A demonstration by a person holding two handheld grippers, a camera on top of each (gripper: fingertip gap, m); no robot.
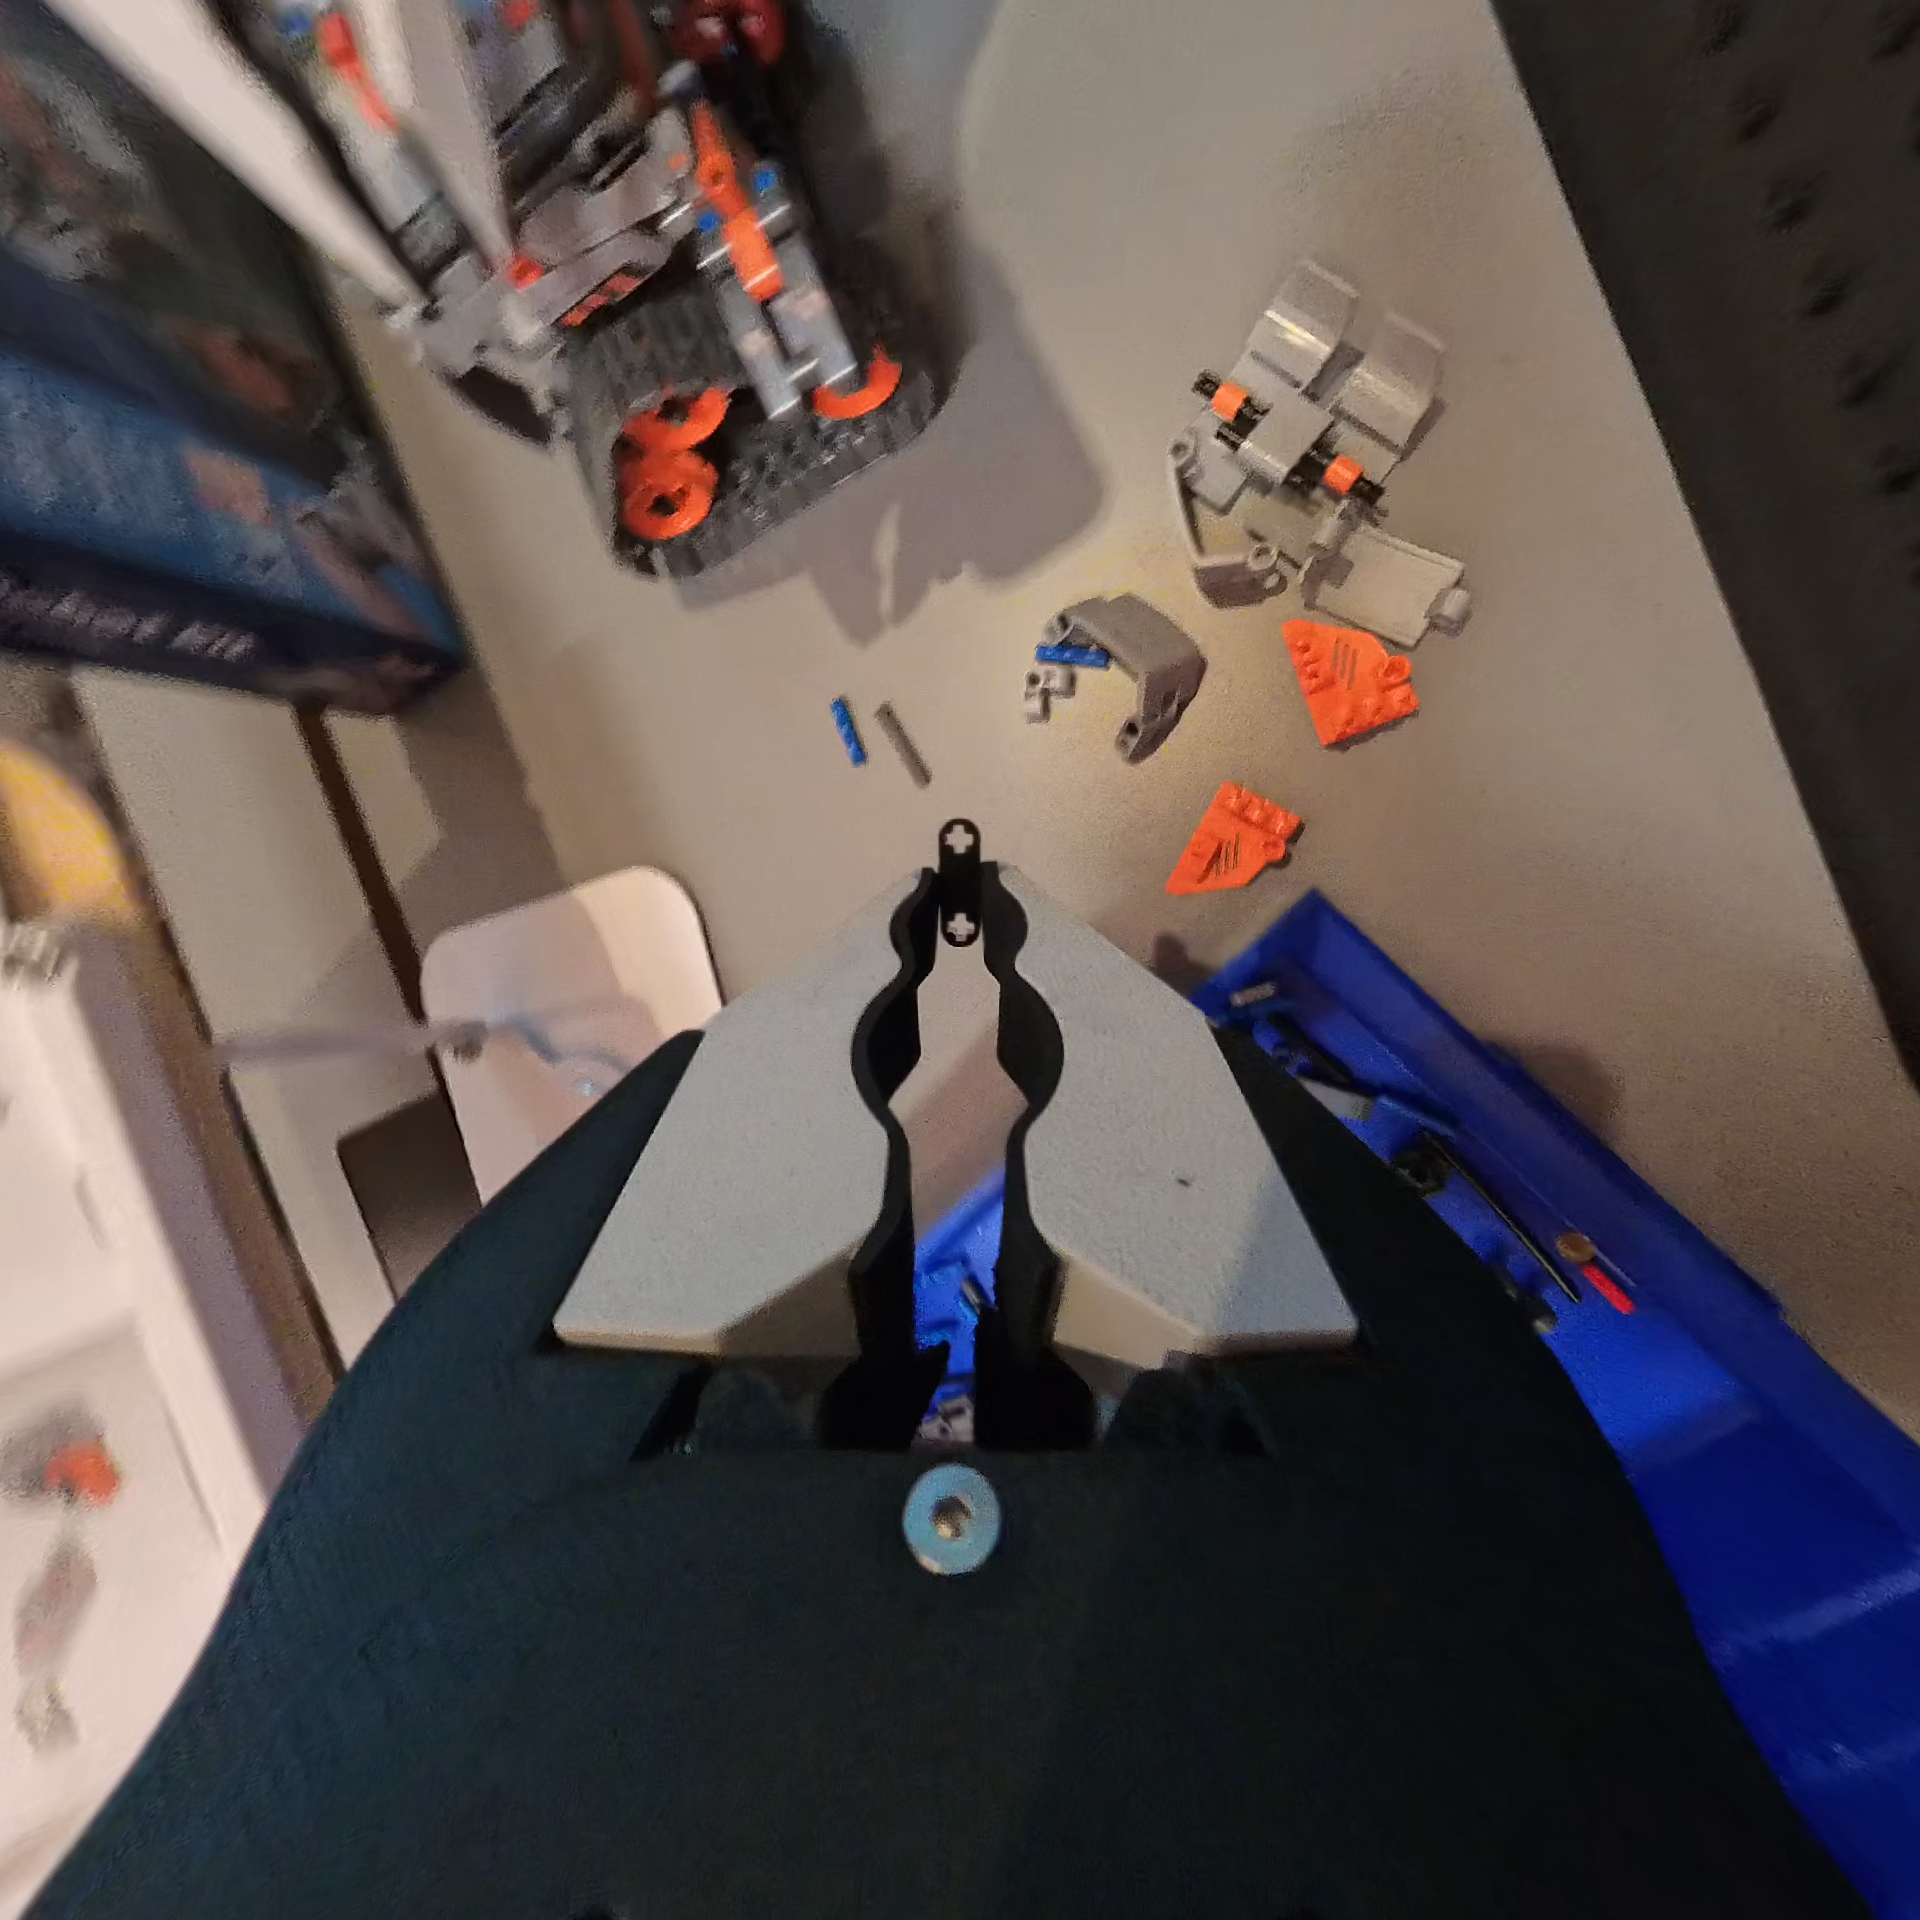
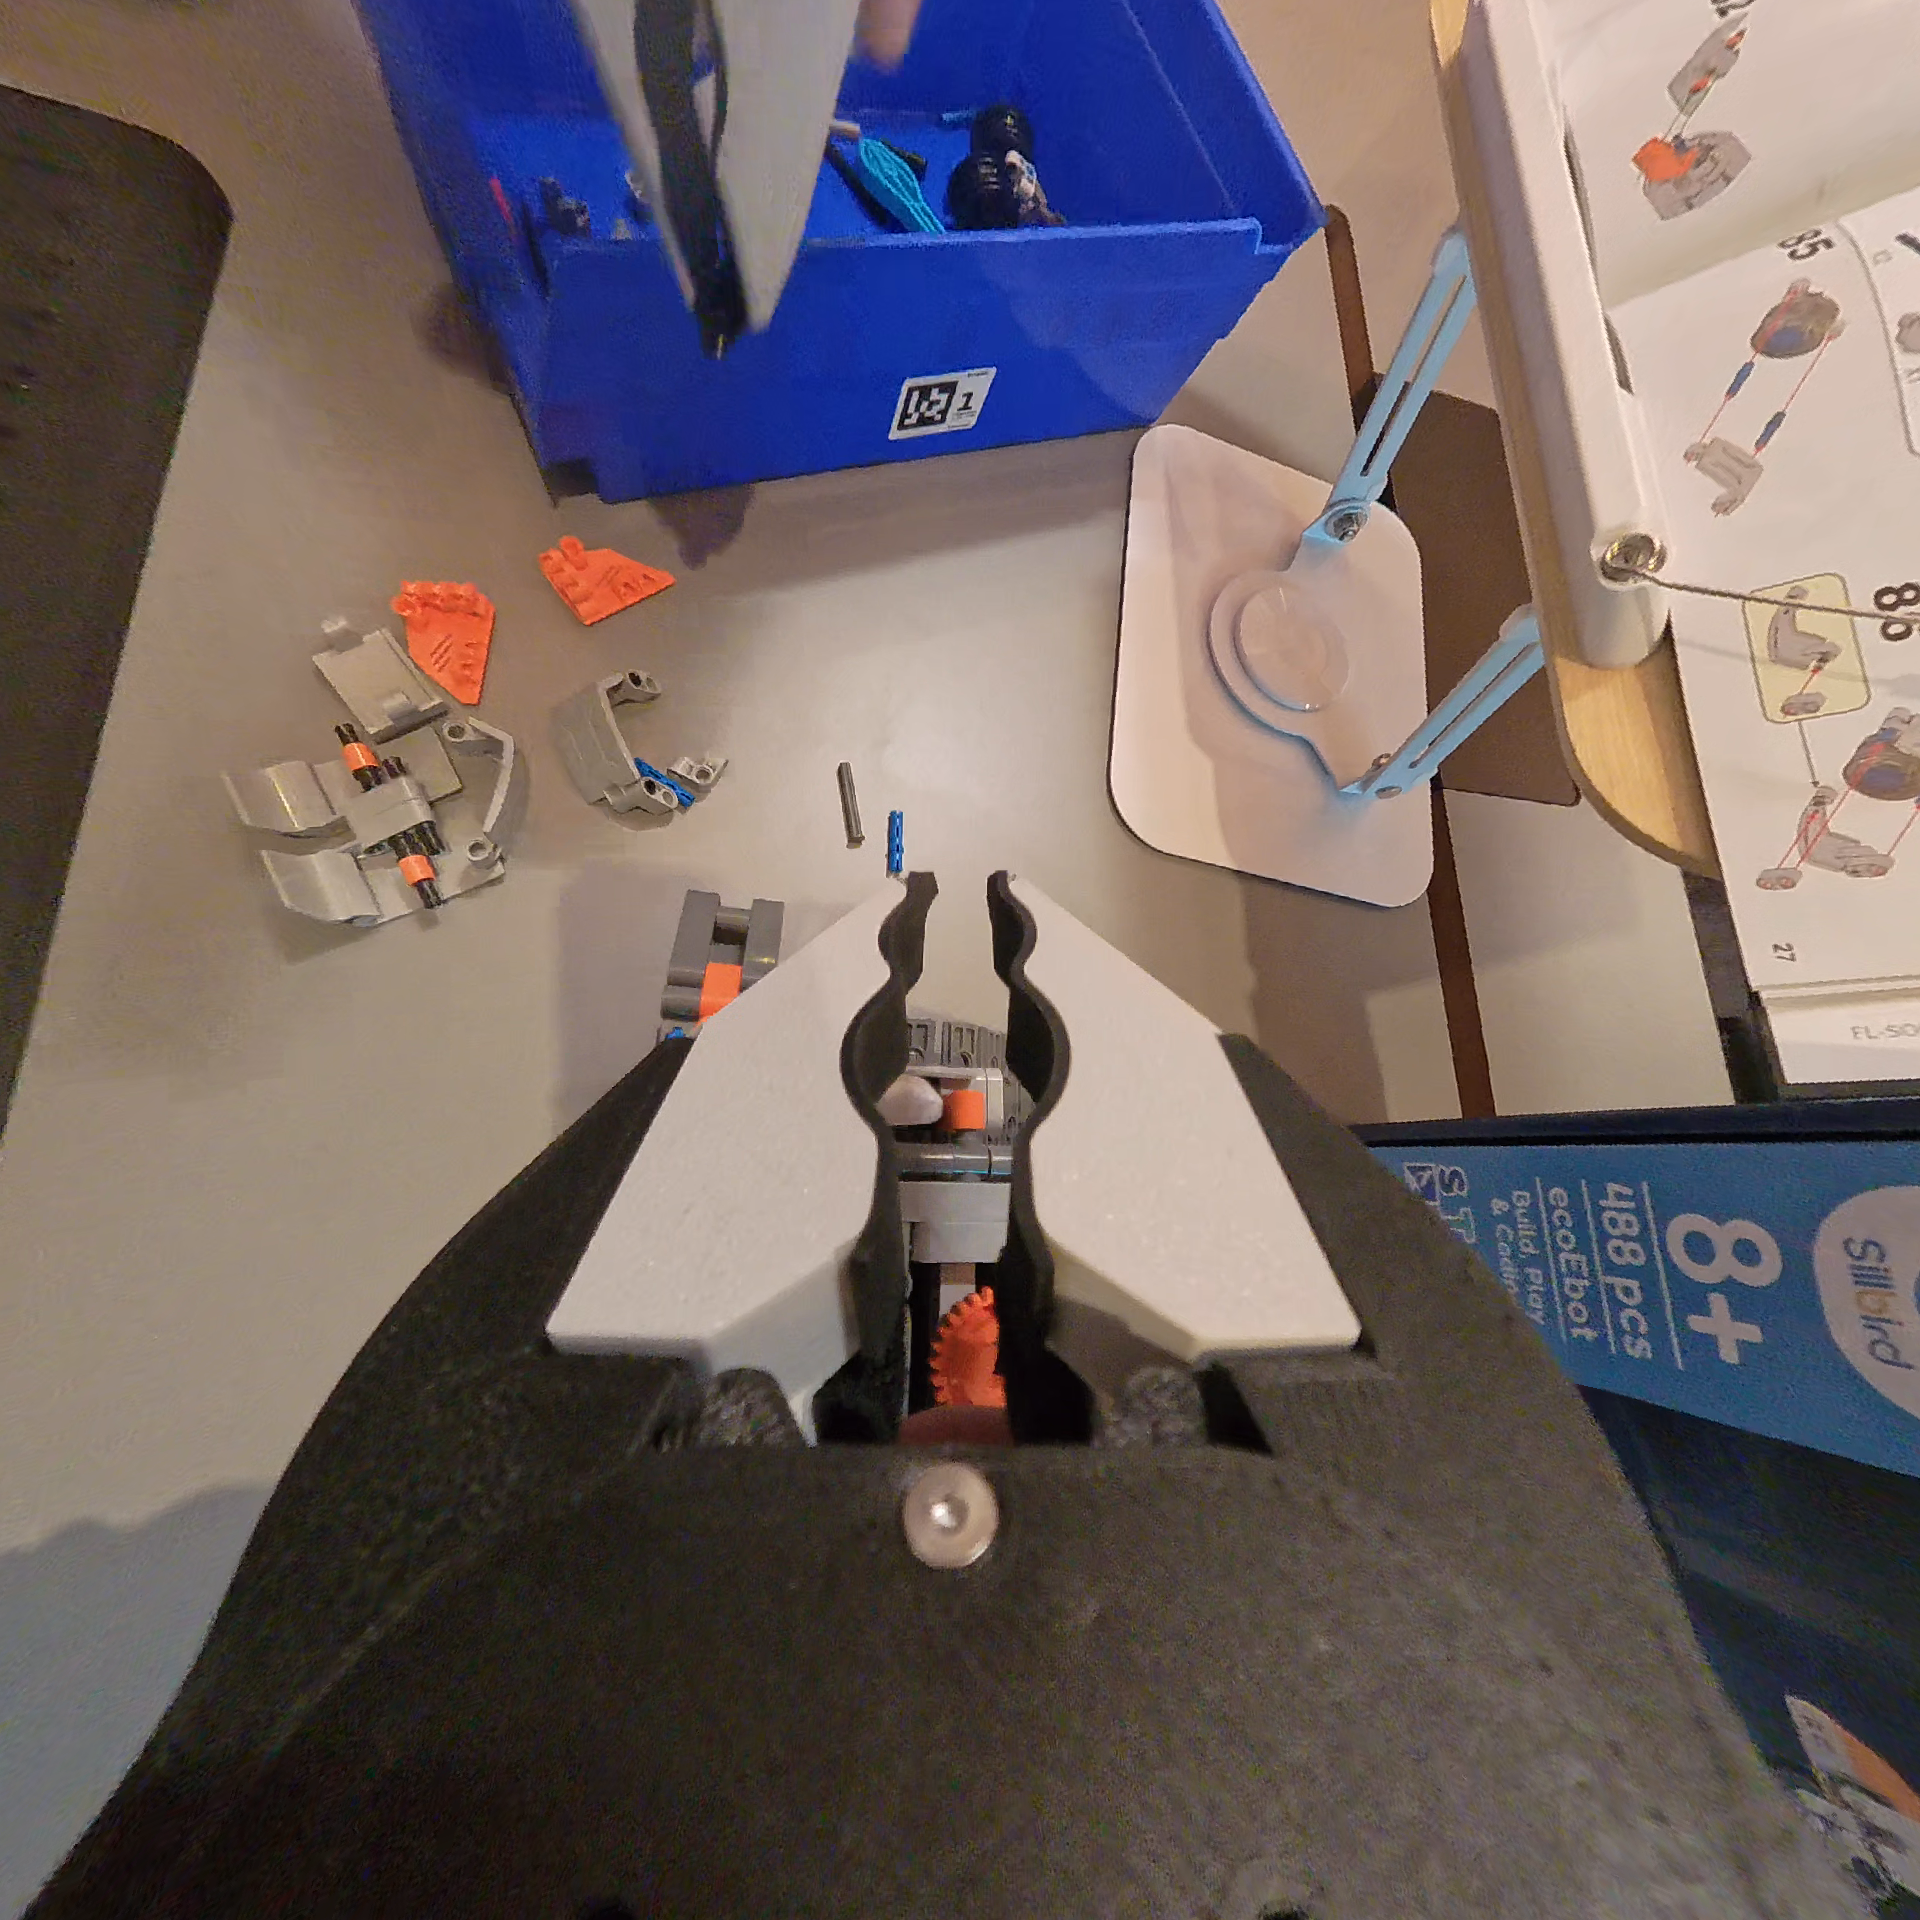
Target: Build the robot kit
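My left gripper is shut on a small black two-hole connector and holds it above the table by the blue bin. It also shows in the right wrist view, over the bin. My right gripper is open and empty, above a grey, black and orange tracked model that shows between its fingers. The model also shows in the left wrist view. A blue pin and a dark grey pin lie just past the right fingertips.
Two orange wedge plates, a grey curved piece and a grey panel assembly lie at the left. A white stand holds an instruction booklet. A blue product box lies at the right. A dark mat borders the left. The left gripper's tips are roughly 15 centimeters from the right gripper's. Both grippers' tips are roughly 15 centimeters from the dark grey pin. It is also in sight in the left wrist view.
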